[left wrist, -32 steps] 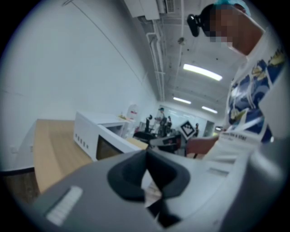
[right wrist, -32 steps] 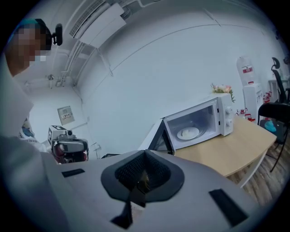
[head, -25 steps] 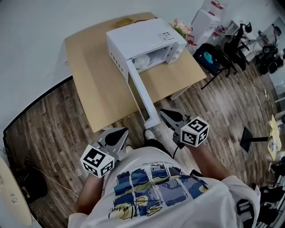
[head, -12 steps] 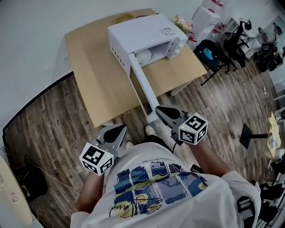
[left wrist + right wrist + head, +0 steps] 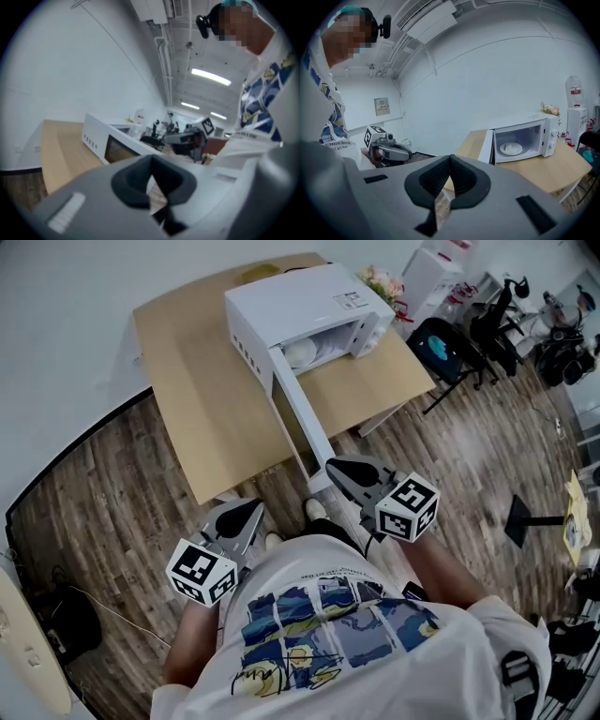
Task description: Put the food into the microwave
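A white microwave (image 5: 300,310) stands on the wooden table (image 5: 206,399), its door (image 5: 300,423) swung wide open toward me. On its turntable lies a white plate (image 5: 302,354) with pale food; the right gripper view shows the same plate (image 5: 511,148) inside the microwave (image 5: 525,136). My right gripper (image 5: 333,468) is shut and empty, its tips close to the door's outer end. My left gripper (image 5: 251,512) is shut and empty too, held low by my torso, short of the table's front edge. In its own view the left gripper (image 5: 151,164) faces the microwave (image 5: 108,140).
A black office chair (image 5: 441,357) and white cartons (image 5: 436,273) stand right of the table, with flowers (image 5: 382,289) by the microwave. A black floor stand (image 5: 525,531) is at the right. Dark wood floor surrounds the table; a white wall runs behind it.
My right gripper has shifted a little left and up in the head view, closer to the open door's end. The left gripper has stayed where it was.
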Tool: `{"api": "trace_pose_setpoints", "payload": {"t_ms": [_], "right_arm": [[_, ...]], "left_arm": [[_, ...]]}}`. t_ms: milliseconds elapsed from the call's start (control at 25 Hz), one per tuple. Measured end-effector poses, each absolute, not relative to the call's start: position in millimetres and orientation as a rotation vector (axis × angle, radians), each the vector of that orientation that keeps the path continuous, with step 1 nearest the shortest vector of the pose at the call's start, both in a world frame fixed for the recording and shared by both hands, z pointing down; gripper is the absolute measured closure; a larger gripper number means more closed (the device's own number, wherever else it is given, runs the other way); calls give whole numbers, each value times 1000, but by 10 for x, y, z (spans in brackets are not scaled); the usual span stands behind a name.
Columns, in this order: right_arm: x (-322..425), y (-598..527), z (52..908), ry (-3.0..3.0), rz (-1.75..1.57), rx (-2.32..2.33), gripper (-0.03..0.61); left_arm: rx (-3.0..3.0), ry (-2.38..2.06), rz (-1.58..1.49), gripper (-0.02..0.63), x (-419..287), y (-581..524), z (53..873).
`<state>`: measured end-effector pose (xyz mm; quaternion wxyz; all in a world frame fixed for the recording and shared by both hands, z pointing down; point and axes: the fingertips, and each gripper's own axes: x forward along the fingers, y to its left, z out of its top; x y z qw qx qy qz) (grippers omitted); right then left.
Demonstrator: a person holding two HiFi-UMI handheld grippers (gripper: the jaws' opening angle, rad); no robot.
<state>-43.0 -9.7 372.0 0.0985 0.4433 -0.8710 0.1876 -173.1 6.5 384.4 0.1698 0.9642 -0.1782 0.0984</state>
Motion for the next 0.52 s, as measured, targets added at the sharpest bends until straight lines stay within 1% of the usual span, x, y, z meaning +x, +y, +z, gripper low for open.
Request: {"api": "trace_pose_setpoints", "payload": {"t_ms": [520], "right_arm": [[-227,-223,3682,-2609,550,1282,572]], "left_arm": [[2722,-514,290,606,-1483,-70,3851]]}}
